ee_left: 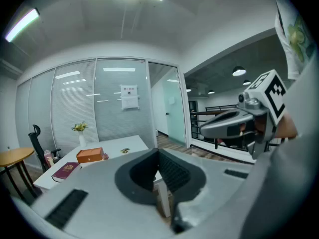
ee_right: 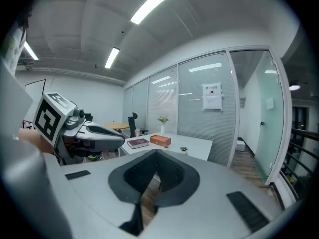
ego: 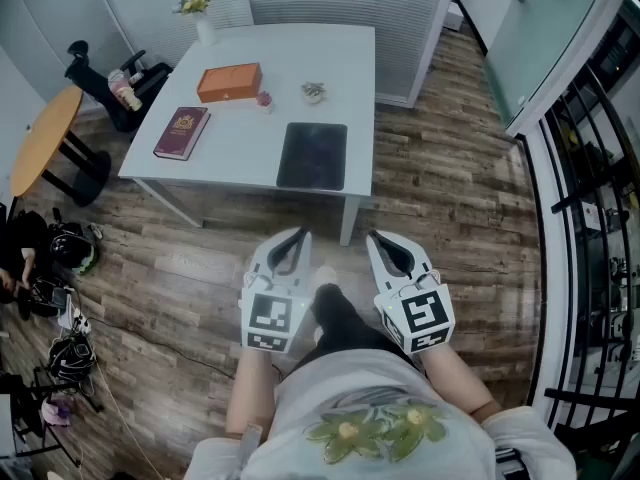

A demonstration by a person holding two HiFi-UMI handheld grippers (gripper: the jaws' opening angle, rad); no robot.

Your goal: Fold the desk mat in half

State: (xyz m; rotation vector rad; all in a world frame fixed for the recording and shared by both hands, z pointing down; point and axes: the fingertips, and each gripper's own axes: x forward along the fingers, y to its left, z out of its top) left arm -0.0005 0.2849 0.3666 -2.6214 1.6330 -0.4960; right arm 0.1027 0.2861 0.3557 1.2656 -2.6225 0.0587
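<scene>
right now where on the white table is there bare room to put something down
Bare: the far right corner of the table, behind the small plant; and the near strip between the red book and the dark desk mat. Crowded: the far left, around the orange box and flower vase.

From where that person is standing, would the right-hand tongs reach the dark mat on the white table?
Probably not yet. The right tongs are shut and held short of the table, with a stretch of wooden floor between them and the desk mat. Nothing blocks the way.
</scene>
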